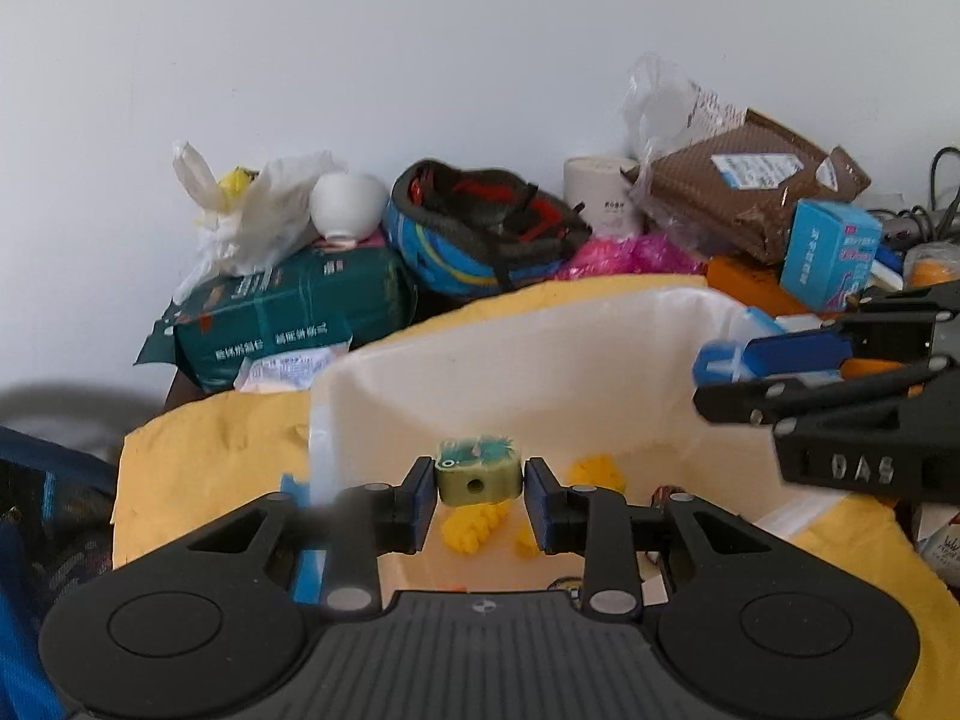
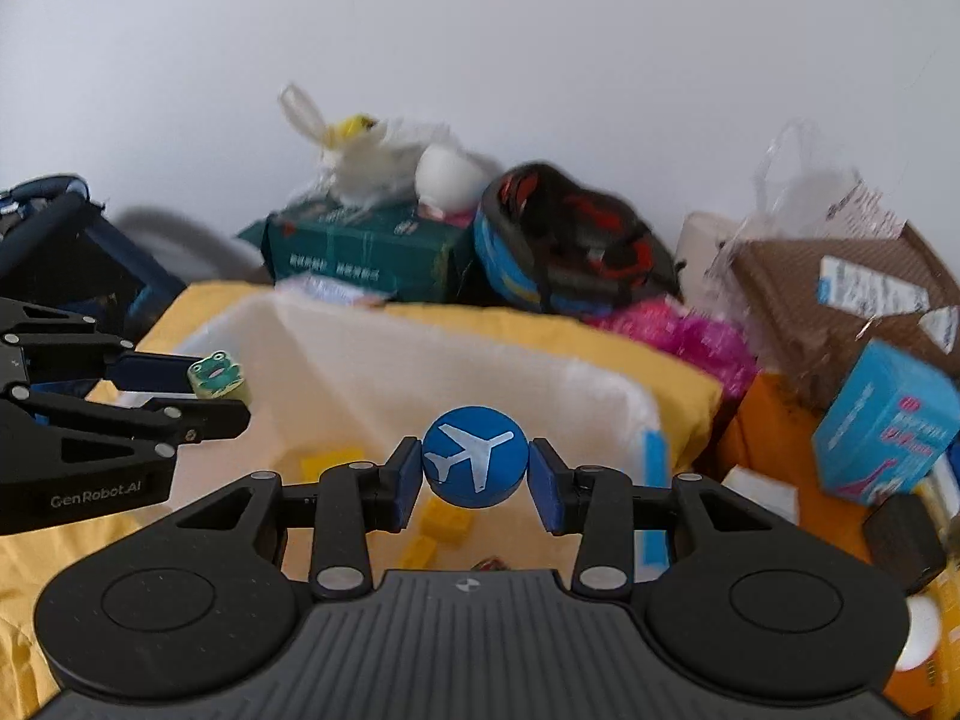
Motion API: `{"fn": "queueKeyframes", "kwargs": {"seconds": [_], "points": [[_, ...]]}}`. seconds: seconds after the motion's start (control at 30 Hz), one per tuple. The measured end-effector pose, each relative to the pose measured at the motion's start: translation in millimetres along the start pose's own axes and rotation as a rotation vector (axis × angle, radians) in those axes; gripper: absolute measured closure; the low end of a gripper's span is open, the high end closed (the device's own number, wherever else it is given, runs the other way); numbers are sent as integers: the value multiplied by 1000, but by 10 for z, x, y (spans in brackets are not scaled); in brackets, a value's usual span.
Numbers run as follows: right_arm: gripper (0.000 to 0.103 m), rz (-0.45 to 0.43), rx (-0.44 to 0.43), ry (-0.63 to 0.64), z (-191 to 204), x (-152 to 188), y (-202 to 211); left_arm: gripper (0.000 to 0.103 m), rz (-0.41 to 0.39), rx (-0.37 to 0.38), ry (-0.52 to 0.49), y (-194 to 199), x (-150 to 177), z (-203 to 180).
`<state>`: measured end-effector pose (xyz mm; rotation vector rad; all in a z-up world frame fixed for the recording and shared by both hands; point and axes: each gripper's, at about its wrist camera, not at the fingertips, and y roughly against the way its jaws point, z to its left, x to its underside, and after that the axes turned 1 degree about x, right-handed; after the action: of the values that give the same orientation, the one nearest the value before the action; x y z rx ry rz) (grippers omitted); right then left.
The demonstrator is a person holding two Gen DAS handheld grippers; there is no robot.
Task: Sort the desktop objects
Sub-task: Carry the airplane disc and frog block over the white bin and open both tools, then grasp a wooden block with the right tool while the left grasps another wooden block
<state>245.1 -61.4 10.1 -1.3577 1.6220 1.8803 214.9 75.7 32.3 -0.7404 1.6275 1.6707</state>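
Observation:
My left gripper [image 1: 479,498] is shut on a small yellow-green block with a frog picture [image 1: 478,474], its blue pads against the block's two sides. It hangs above a white tub [image 1: 540,360] that holds yellow bricks [image 1: 474,531]. In the right wrist view the same gripper [image 2: 222,393] reaches in from the left with the frog block [image 2: 216,375] at its tips. My right gripper [image 2: 475,480] is shut on a round blue disc with a white aeroplane [image 2: 475,457], over the same white tub [image 2: 480,372] and its yellow bricks [image 2: 444,519]. It enters the left wrist view at the right [image 1: 720,381].
Yellow cloth [image 1: 210,462] surrounds the tub. Clutter piles against the wall behind: a green pack [image 1: 288,318], a white bowl [image 1: 348,201], a blue helmet [image 1: 480,234], a paper roll [image 1: 603,195], a brown parcel [image 1: 744,192], a light-blue box [image 1: 831,252], pink tinsel [image 1: 624,255].

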Motion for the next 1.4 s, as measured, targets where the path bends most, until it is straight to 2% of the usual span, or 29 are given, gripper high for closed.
{"fn": "queueKeyframes", "kwargs": {"seconds": [0.07, 0.13, 0.2, 0.33, 0.43, 0.5, 0.57, 0.67, 0.8, 0.9, 1.0, 1.13, 1.2, 1.3, 1.4], "points": [[59, 10, -5, 13, 38, 27, -26, 64, -20, -1, -23, 70, -36, -7], [59, -7, -7, 24, 58, 24, 28, 51, -66, 2, -33, 198, -64, -20], [58, -43, -6, 23, 53, -10, 109, 45, -109, 9, -32, 309, -97, -14], [56, -81, -10, -6, 56, -52, 286, 43, -157, 17, -13, 602, -38, -41], [56, -108, -33, 6, 77, 52, 490, 38, -180, 21, -54, 837, 208, -114], [56, -111, -57, 8, 113, 168, 615, 38, -166, 38, -84, 940, 448, -173], [56, -109, -85, 34, 182, 348, 744, 38, -118, 56, -102, 979, 726, -245], [55, -89, -112, 70, 306, 701, 907, 38, -19, 88, -142, 971, 1195, -426], [56, -40, -113, 137, 511, 1206, 1028, 38, 40, 106, -196, 956, 1633, -683], [59, 20, -113, 196, 684, 1557, 1024, 39, 60, 149, -220, 891, 1761, -822], [61, 64, -87, 174, 742, 1759, 1048, 41, 81, 155, -250, 791, 1796, -930], [61, 51, -19, 227, 766, 1917, 1182, 44, 101, 149, -244, 607, 1760, -998], [61, 55, -4, 208, 717, 1986, 1225, 46, 109, 158, -231, 539, 1752, -992], [61, 71, 35, 177, 640, 2076, 1248, 65, 106, 152, -228, 485, 1745, -982], [60, 87, 75, 143, 541, 2126, 1244, 69, 102, 171, -194, 506, 1732, -916]]}}
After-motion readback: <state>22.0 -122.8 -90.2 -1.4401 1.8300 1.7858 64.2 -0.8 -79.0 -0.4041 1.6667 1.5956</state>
